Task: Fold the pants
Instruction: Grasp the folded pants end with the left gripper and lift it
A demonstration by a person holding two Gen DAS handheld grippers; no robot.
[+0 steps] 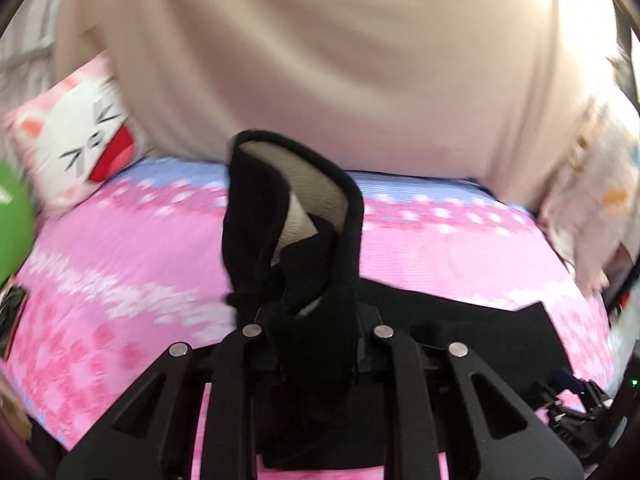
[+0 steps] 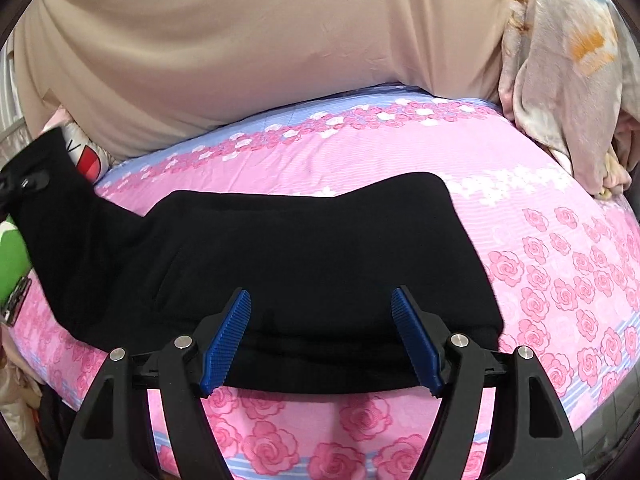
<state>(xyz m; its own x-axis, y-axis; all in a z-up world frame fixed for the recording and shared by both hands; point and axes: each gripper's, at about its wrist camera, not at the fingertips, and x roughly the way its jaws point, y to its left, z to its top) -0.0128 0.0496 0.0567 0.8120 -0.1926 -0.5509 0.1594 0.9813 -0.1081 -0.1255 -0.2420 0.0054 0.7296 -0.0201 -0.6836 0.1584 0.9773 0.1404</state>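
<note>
The left gripper is pinching a bunched end of the black pants and holding it lifted above the bed, its jaws pressed together on the cloth so the pale lining is showing inside the raised fold. Seen from the right wrist, that same gripper is sitting at the far left end of the pants, above the bed. The right gripper is hovering over the near edge of the pants with its blue ribbed fingers spread wide, and whether they are touching the cloth cannot be told.

The rest of the pants is lying flat across the bed, running from its middle toward the lifted end. The bed is wearing a pink sheet with a rose print and a blue band. Behind the bed a beige curtain is hanging. A cat-face pillow is leaning at the bed's far left corner, and a pale printed blanket is heaped at its far right. A green object is showing at the bed's left side.
</note>
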